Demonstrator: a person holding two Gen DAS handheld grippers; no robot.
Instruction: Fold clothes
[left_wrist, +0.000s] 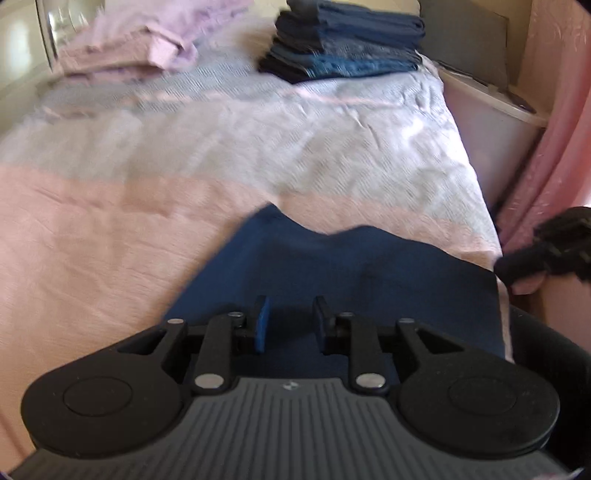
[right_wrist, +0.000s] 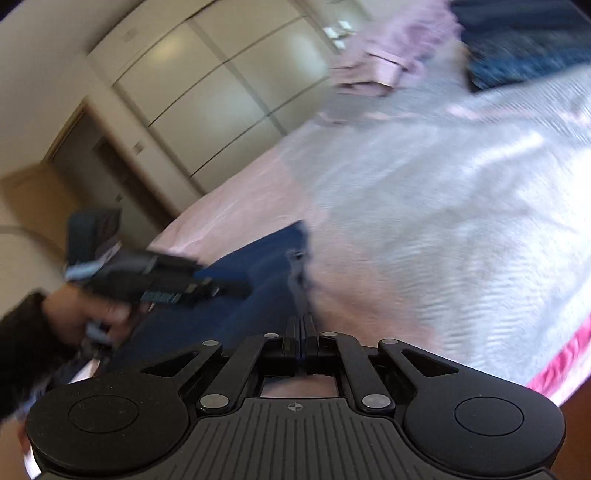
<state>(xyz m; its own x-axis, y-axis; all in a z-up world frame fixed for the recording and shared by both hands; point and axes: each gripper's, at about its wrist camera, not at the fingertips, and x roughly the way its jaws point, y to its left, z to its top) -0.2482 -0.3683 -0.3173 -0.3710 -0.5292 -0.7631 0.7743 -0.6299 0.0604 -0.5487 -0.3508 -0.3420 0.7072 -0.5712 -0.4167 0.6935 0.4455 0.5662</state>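
Bedspread (left_wrist: 221, 155) filled most of what I saw through the left wrist camera, and I placed everything against it: the navy garment (left_wrist: 332, 273) lay on its near edge, a stack of folded blue clothes (left_wrist: 347, 40) sat at its far end, and a heap of lilac clothes (left_wrist: 155, 40) lay at the far left corner. My left gripper (left_wrist: 291, 325) hovered over the navy garment with its jaws released, a clear gap between the blue pads and no cloth pinched between them. At the bedspread's right edge I caught the other gripper only as a dark blur. Through the right wrist camera, the right gripper (right_wrist: 303, 332) had its jaws clenched tight at the near edge of the bedspread, beside the navy garment (right_wrist: 236, 291); a thin blue line showed between the pads, but I could not tell whether that was cloth or the pads themselves. The left gripper (right_wrist: 221, 286) and the hand (right_wrist: 85, 314) holding it hung over the garment's left part. My worry was a one-sided pull: with only one end possibly caught, lifting would drag the garment askew and bunch it, and the motion blur suggested speed enough to slip any thin grip.
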